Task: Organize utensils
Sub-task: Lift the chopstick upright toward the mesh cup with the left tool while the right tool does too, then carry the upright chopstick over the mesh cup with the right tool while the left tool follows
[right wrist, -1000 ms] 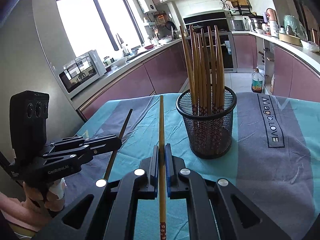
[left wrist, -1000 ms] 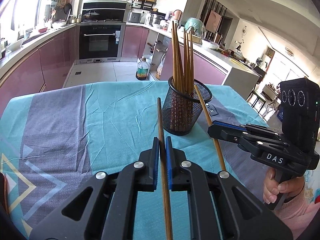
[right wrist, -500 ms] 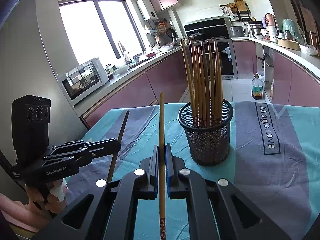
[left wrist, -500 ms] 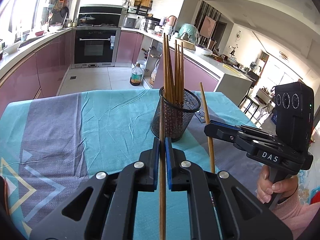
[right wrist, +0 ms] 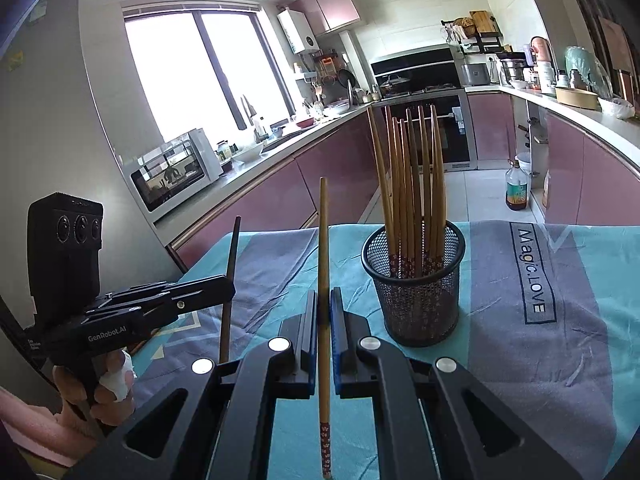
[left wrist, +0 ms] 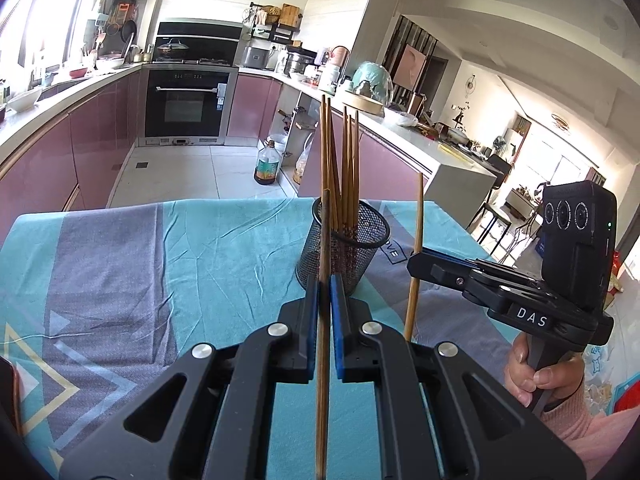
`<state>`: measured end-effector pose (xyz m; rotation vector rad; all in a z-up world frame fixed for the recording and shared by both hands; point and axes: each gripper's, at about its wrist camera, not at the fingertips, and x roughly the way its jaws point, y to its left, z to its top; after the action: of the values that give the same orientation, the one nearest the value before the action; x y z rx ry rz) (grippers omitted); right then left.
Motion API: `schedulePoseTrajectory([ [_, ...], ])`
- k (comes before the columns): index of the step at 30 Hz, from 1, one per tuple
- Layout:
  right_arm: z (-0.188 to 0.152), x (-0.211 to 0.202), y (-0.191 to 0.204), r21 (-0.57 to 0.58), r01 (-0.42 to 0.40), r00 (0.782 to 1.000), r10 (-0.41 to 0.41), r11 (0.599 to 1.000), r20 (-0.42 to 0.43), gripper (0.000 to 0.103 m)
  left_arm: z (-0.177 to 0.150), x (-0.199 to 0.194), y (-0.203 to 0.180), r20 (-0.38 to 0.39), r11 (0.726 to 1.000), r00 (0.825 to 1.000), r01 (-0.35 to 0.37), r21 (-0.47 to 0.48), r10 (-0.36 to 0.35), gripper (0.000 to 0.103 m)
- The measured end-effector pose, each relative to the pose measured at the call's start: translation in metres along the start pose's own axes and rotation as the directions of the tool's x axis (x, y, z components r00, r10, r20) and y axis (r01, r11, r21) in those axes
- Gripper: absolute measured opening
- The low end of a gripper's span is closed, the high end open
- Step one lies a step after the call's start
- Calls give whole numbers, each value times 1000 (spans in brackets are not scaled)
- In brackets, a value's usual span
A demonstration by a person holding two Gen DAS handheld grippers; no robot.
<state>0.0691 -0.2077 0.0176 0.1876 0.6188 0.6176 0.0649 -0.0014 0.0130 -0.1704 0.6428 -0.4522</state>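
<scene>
Dark wood shows between the blue pads in the left wrist view — the left gripper (left wrist: 324, 288) is clamped tight on a dark chopstick (left wrist: 323, 320), held upright above the tabletop (left wrist: 200, 248), with the mesh holder (left wrist: 343, 252) just beyond it and already stocked with chopsticks. The right gripper (left wrist: 418, 260) is seen to the side, closed on a lighter chopstick (left wrist: 414, 256).

From the right wrist view, that light chopstick (right wrist: 324, 280) is gripped mid-shaft, its patterned end towards the camera, and the holder (right wrist: 414, 284) stands near, to the right. The step in hand is judged to be carrying both sticks to the holder — each must next be lifted over the rim, lined up between the standing sticks, and released.
</scene>
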Motion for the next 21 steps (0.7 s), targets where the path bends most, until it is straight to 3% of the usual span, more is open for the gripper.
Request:
schedulePoseTrajectory([
  [21,5,-7,4,-18,-5,1000,6,1000,29,5,6,-10,2,29,1000,999,14,-11,-14,7],
])
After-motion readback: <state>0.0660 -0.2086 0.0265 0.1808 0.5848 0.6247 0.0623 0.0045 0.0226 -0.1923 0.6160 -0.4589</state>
